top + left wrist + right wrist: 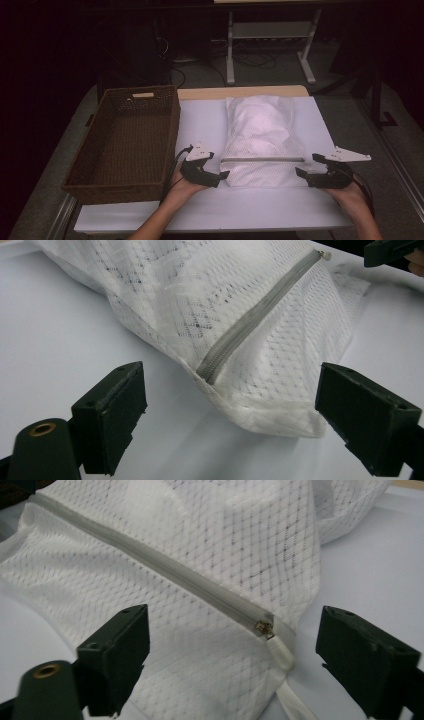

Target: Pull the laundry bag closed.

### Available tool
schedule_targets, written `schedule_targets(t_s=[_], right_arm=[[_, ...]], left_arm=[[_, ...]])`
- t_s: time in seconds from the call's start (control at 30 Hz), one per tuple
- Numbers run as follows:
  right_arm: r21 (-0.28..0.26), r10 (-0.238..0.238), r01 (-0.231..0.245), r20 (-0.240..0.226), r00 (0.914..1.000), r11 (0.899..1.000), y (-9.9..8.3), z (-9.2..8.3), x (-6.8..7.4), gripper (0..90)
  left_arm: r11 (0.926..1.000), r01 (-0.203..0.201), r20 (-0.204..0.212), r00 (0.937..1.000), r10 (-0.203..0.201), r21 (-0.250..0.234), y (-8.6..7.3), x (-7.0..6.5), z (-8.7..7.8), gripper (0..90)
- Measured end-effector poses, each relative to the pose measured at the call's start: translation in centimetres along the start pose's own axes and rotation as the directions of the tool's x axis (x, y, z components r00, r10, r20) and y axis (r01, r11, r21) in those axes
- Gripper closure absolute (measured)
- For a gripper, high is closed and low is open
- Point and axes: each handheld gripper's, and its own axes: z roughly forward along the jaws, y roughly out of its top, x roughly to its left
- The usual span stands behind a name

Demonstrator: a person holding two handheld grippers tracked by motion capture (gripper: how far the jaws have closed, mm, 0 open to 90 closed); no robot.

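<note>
A stuffed white mesh bag lies on the white tabletop, its grey zipper running across the near end. My left gripper stands open at the zipper's left end, the bag's corner between its jaws without contact. My right gripper stands open at the zipper's right end. In the right gripper view the zipper slider and its white pull tab lie between the spread jaws, untouched. The zipper looks closed along its length. The other gripper's black jaw shows at the far end.
A large brown wicker basket with nothing in it stands on the table's left side, close to my left hand. White tabletop stretches in front of the bag. Beyond the table are a dark floor, cables and a white frame's legs.
</note>
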Motion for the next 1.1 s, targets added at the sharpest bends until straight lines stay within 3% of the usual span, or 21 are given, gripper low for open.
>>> schedule_targets(t_s=[0.1, 0.53, 0.93, 1.1], right_arm=[[-0.014, -0.001, 0.001, -0.001, 1.0, 1.0, -0.2, -0.3, 0.4, 13.1], [-0.035, 0.018, -0.018, 0.003, 0.9998, 0.999, -1.9, -2.2, 1.7, 13.0], [-0.036, 0.047, -0.047, 0.012, 0.9988, 0.998, -3.6, -3.5, 2.4, 13.2], [-0.022, 0.043, -0.043, 0.006, 0.9991, 0.999, -4.2, -3.7, 2.3, 13.2]], left_arm=[[0.9999, -0.006, -0.007, 1.0, 0.006, -0.009, -0.1, -0.4, -0.4, 12.2], [0.9993, -0.033, 0.031, 0.999, 0.032, 0.017, -2.1, -3.1, -1.6, 12.0], [0.9974, -0.045, 0.038, 0.9984, 0.043, 0.057, -4.1, -4.0, -2.5, 12.8], [0.9978, -0.048, 0.035, 0.9983, 0.047, 0.045, -3.9, -4.0, -2.7, 12.8]])
